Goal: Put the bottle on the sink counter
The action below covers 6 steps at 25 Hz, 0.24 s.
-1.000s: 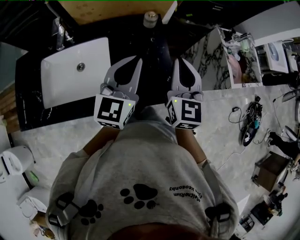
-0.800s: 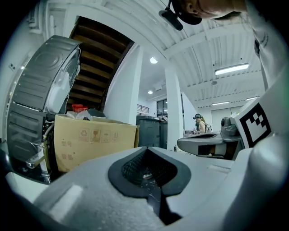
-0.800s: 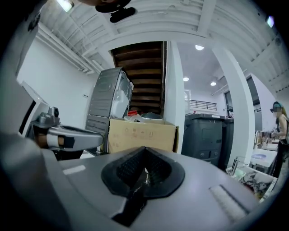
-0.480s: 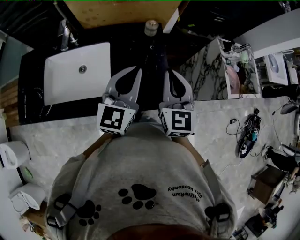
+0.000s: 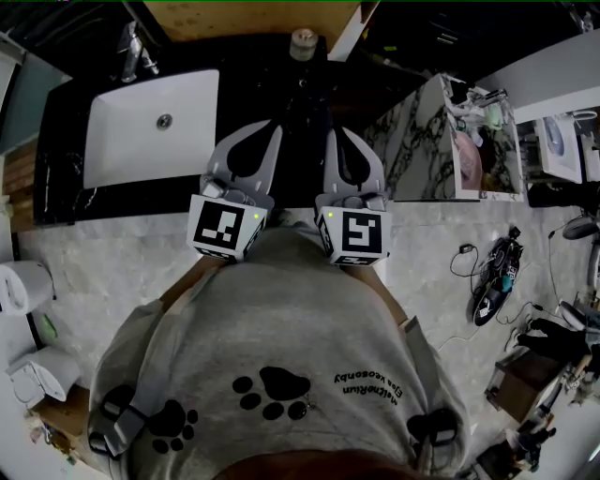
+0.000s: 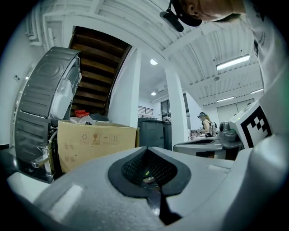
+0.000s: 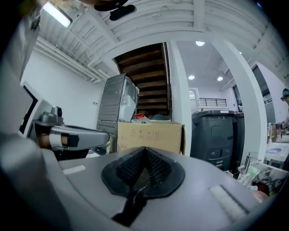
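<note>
A dark bottle with a grey cap stands upright on the black sink counter, at its far edge, right of the white basin. Both grippers are held level at chest height, side by side, pointing at the counter. My left gripper is shut with nothing in it, and its jaws meet tip to tip. My right gripper is also shut and empty. The bottle stands ahead of the two tips, apart from them. Neither gripper view shows it.
A tap stands behind the basin. A brown cardboard box sits beyond the counter, also seen as a box beside a silver appliance. A dark grey bin stands right. A marble-patterned counter carries toiletries.
The right gripper has swung in toward the left one, so the two now stand closer and nearly parallel. Both stay shut. The bottle has not moved.
</note>
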Motion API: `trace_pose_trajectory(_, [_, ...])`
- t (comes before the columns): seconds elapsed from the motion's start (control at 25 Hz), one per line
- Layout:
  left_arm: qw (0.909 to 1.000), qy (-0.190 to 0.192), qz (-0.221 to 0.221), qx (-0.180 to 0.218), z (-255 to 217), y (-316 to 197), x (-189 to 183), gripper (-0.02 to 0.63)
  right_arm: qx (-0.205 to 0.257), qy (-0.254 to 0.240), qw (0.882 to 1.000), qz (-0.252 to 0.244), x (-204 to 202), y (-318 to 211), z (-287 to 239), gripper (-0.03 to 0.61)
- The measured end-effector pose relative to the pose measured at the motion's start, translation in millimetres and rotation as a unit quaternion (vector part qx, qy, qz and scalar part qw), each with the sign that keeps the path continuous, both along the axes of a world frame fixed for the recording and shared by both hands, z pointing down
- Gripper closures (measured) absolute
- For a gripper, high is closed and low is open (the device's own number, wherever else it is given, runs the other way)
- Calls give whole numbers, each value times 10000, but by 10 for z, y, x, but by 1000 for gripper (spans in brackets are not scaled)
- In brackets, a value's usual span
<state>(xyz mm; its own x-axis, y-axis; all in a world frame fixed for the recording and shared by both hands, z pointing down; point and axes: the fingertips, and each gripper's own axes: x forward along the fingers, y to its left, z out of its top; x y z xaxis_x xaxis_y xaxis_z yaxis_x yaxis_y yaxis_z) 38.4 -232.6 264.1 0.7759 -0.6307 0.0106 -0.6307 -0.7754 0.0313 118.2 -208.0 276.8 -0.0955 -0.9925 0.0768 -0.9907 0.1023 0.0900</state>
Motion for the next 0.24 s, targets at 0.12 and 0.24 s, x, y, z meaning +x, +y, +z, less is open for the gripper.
trace_pose_trajectory(0.12, [10000,-49,-32,-4,39,57,43,612,32,9,9999,-94,15,35,5,578])
trace_pose_trajectory(0.24, [9999,-90,-47,13,61,97,97,612,84,37,9998,-163,44,56,-1,578])
